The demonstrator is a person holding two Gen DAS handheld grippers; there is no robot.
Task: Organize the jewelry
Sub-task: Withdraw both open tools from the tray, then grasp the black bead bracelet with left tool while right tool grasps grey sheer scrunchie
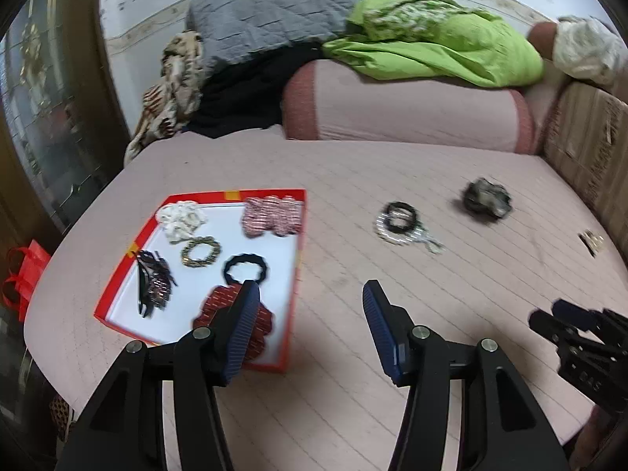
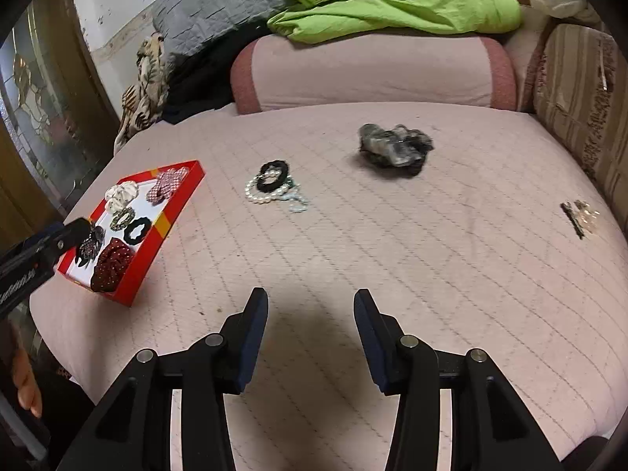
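Observation:
A red tray (image 1: 298,274) (image 2: 184,196) with a white floor sits on the pink bed at the left. It holds a dark red scrunchie (image 1: 219,302), a black scrunchie (image 1: 245,269), a white one (image 1: 180,216), a pink checked one (image 1: 271,216), a beaded bracelet (image 1: 200,251) and a black claw clip (image 1: 153,282). Loose on the bed lie a black scrunchie on a pearl bracelet (image 2: 271,184) (image 1: 400,223), a grey-black scrunchie (image 2: 392,149) (image 1: 486,200) and a small hair clip (image 2: 581,216) (image 1: 590,241). My left gripper (image 1: 310,290) is open beside the tray's right edge. My right gripper (image 2: 310,298) is open and empty over bare bed.
A pink bolster (image 2: 369,70) lies at the back with a green cloth (image 2: 392,0) and a grey quilted pillow (image 1: 271,11). A striped cushion (image 2: 581,90) stands at the right. A red bag (image 1: 23,278) hangs off the bed's left edge.

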